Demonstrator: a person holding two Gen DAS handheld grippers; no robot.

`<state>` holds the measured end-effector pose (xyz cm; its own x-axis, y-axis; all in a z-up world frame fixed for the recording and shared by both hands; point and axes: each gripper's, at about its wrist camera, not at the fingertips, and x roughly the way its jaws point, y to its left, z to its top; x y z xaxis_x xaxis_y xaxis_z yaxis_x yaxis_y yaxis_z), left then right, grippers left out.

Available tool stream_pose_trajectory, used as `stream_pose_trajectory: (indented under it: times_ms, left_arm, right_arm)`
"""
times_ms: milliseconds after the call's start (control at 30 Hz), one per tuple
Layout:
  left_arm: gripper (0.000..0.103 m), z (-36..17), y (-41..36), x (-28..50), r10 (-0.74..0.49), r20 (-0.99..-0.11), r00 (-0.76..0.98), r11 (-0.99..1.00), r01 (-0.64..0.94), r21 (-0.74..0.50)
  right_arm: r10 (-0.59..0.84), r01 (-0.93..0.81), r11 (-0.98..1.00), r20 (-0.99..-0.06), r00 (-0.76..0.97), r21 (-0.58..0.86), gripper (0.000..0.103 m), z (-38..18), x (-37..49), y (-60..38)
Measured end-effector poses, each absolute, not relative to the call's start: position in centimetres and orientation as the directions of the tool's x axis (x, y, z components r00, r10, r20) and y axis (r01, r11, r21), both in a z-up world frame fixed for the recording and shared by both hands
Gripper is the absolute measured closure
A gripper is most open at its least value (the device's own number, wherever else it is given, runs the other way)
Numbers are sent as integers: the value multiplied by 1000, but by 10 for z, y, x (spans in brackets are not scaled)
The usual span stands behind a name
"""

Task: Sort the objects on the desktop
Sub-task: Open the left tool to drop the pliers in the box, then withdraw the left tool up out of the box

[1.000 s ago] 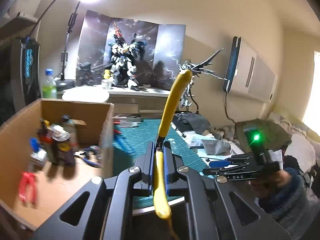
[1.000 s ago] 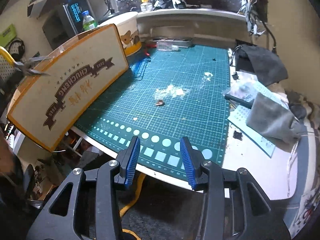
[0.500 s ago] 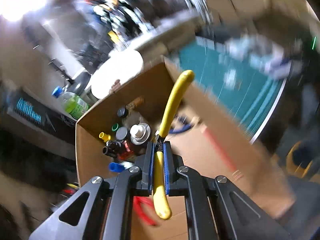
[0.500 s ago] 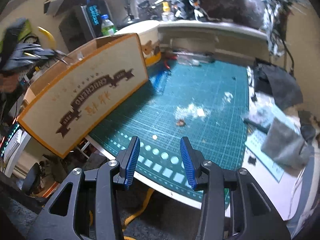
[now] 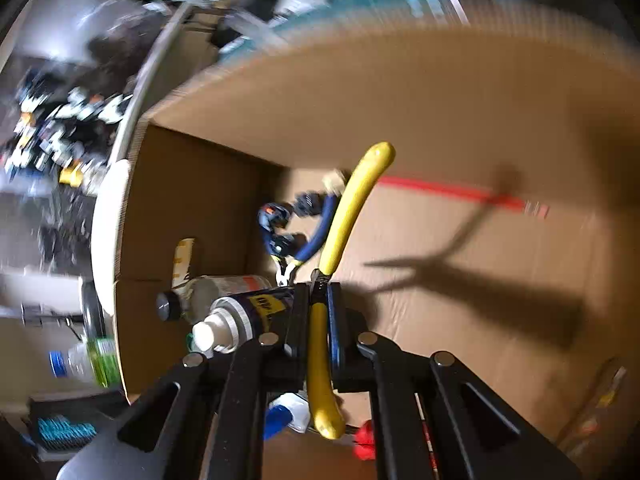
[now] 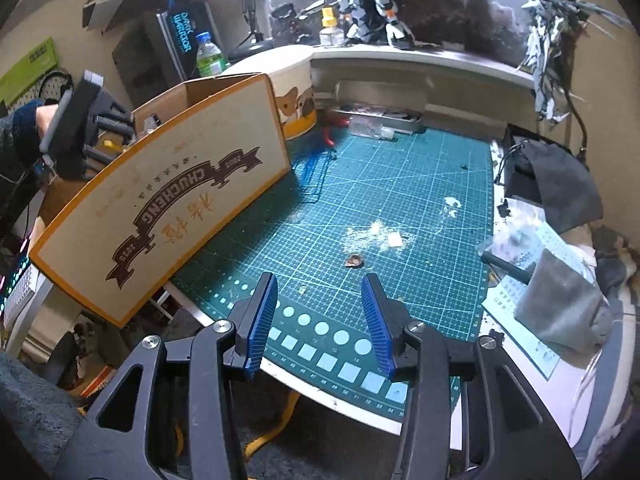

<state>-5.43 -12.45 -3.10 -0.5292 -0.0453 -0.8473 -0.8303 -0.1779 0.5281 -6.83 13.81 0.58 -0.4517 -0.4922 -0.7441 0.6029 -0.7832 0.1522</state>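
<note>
Box crowded at one end, mat open

Bottles (image 5: 224, 312) and blue-handled pliers (image 5: 296, 224) fill one corner of the cardboard box (image 5: 440, 100); the green cutting mat (image 6: 380, 200) lies mostly bare.

Yellow-handled pliers (image 5: 352, 216), blue-handled pliers (image 5: 308, 232), a brown cardboard box (image 6: 168, 200) with dark brown banner lettering and orange edging, and a green white-gridded cutting mat (image 6: 384, 208).

Yellow-handled pliers (image 5: 352, 216) inside cardboard box (image 5: 400, 92)
</note>
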Motion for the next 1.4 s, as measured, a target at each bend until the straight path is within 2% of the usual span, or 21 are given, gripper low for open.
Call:
stream_pose_trajectory:
  times_ms: [133, 333, 633, 767, 833, 900, 933, 967, 1000, 1067, 1133, 1267, 1400]
  left_arm:
    - [94, -52, -122, -46, -19, -808, -589, -102, -803, 587]
    - [94, -77, -122, -34, -2, -684, -730, 69, -682, 728]
    - [83, -95, -132, -16, 43, -627, -778, 212, -606, 767]
    - [79, -89, -137, -14, 45, -644, -763, 222, -621, 751]
    - [78, -79, -138, -10, 57, -649, -758, 234, -622, 747]
    - [70, -66, -140, -7, 58, -633, -772, 251, -603, 758]
    - [61, -58, -141, -6, 59, -621, -782, 261, -588, 765]
    - [47, -47, -142, -5, 59, -599, -799, 246, -570, 784]
    - [40, -33, -141, -5, 54, -571, -819, 200, -551, 810]
    - [10, -5, -139, -4, 40, -513, -857, 109, -507, 855]
    - [0, 23, -137, -4, 19, -455, -890, 18, -455, 891]
    - [0, 79, -133, -3, -40, -338, -940, -159, -328, 931]
    - [0, 137, -128, -1, -124, -230, -965, -347, -175, 921]
  right_arm:
    - [-490, 586, -794, -741, -459, 162, 62, 5, -80, 140]
    - [-500, 595, -789, -726, -473, 156, 62, 14, -85, 130]
    - [-622, 683, -702, -642, -449, 203, 57, 57, -74, 100]
    - [-677, 780, -612, -596, -431, 131, 57, 95, -48, 66]
    - [-684, 812, -578, -590, -429, 80, 51, 105, -33, 50]
    - [-688, 834, -550, -588, -426, 39, 47, 111, -21, 37]
    - [-687, 841, -541, -590, -424, 26, 47, 112, -17, 33]
    - [-687, 847, -531, -591, -422, 13, 47, 113, -13, 29]
    - [-687, 850, -527, -594, -419, 10, 47, 112, -11, 27]
    - [-682, 850, -526, -599, -419, 5, 46, 110, -7, 25]
    - [-671, 844, -537, -607, -426, 1, 46, 107, -8, 24]
    - [-655, 825, -565, -608, -448, 0, 43, 106, -10, 36]
    - [-646, 799, -601, -597, -477, 12, 36, 111, -11, 50]
